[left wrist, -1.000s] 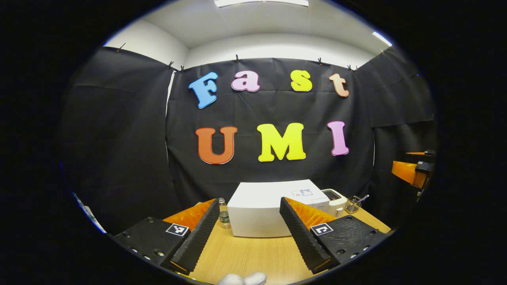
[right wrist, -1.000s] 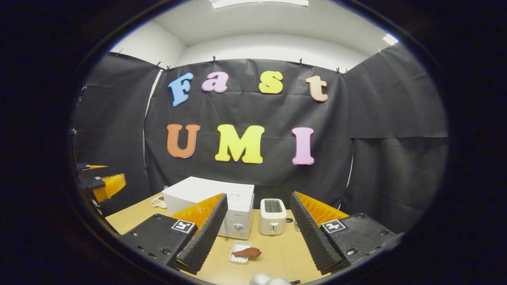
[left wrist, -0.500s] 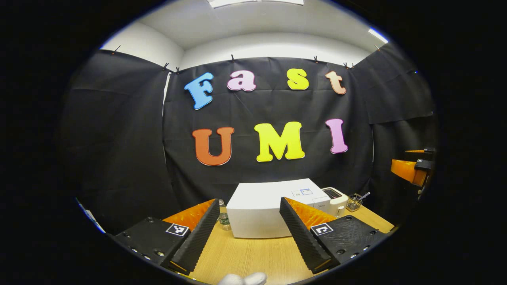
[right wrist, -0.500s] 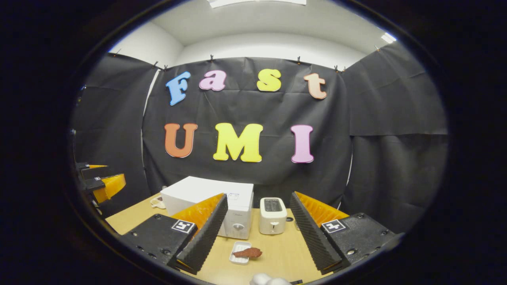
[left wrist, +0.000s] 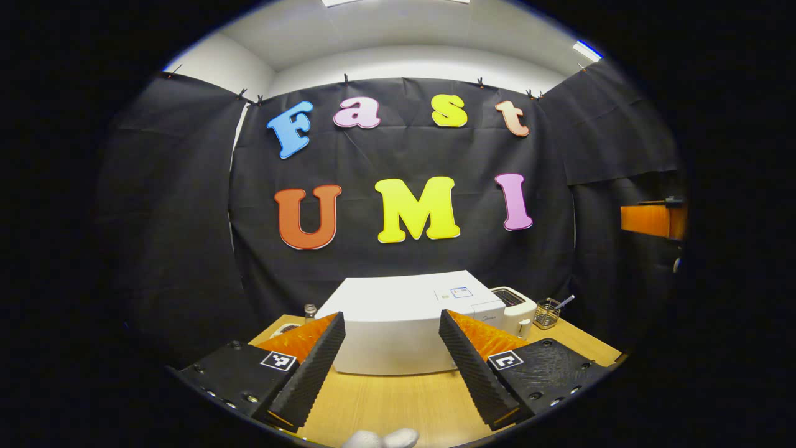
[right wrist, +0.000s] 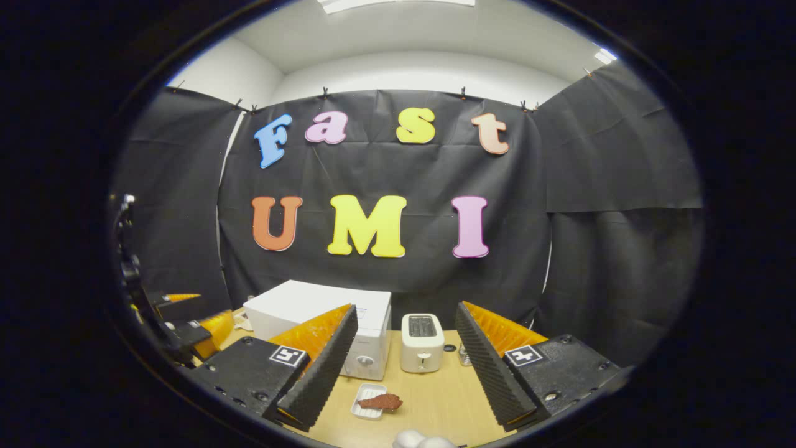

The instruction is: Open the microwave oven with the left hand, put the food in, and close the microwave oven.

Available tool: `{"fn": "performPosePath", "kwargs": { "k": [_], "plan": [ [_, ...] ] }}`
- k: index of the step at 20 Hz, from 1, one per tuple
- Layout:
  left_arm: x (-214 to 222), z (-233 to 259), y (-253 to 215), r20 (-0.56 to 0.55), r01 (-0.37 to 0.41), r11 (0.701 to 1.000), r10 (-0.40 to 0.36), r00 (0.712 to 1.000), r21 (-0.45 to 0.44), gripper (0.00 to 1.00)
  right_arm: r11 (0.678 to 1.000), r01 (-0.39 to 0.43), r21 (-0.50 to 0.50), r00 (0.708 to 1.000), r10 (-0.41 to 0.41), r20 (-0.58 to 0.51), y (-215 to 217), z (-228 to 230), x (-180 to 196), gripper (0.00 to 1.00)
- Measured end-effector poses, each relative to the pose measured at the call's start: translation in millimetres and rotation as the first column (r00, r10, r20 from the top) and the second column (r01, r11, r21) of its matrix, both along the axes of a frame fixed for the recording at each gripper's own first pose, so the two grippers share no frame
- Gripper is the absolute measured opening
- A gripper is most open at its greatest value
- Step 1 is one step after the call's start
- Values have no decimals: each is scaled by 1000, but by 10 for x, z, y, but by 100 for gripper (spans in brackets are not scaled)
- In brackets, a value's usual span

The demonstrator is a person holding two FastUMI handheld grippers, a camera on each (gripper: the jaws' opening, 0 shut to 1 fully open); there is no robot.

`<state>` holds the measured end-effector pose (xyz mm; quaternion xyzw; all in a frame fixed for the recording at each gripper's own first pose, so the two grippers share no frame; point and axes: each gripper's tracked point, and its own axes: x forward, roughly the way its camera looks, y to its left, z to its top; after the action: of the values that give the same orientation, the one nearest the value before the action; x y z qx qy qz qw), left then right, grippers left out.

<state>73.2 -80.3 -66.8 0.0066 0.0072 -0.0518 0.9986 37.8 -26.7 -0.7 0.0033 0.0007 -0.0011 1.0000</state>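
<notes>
Both grippers, left gripper [left wrist: 388,358] and right gripper [right wrist: 404,354], gape empty; I'm approaching the microwave [left wrist: 398,323] at lower centre, door next.

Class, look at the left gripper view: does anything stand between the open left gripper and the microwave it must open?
Nothing visible does. Bare table lies between the left gripper and the microwave, whose door looks shut.

The right gripper [right wrist: 403,373] hangs with fingers spread wide — between them a small white tray [right wrist: 368,402] with brown food [right wrist: 381,402], the toaster [right wrist: 422,342] beyond, the microwave [right wrist: 323,323] behind its left finger.
</notes>
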Motion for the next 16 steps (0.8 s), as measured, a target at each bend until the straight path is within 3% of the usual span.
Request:
{"fn": "performPosePath", "kwargs": {
  "k": [7,8,9,16],
  "plan": [
    [694,-972,-910,-94,47,999,-50,994,-27,96,999,8,-42,1000,-9,-30,-319,-63,256,100],
    [831,-1074,-1007,-94,51,998,-53,994,-25,96,998,11,-57,999,-13,-36,-352,-93,289,93],
    [934,-1181,-1077,-105,48,999,-50,993,-24,96,997,17,-74,999,-20,-45,-393,-122,316,100],
    [1627,-1693,-1375,-133,38,999,-41,990,-19,96,990,65,-122,992,-78,-104,-702,-356,424,100]
  ]
}}
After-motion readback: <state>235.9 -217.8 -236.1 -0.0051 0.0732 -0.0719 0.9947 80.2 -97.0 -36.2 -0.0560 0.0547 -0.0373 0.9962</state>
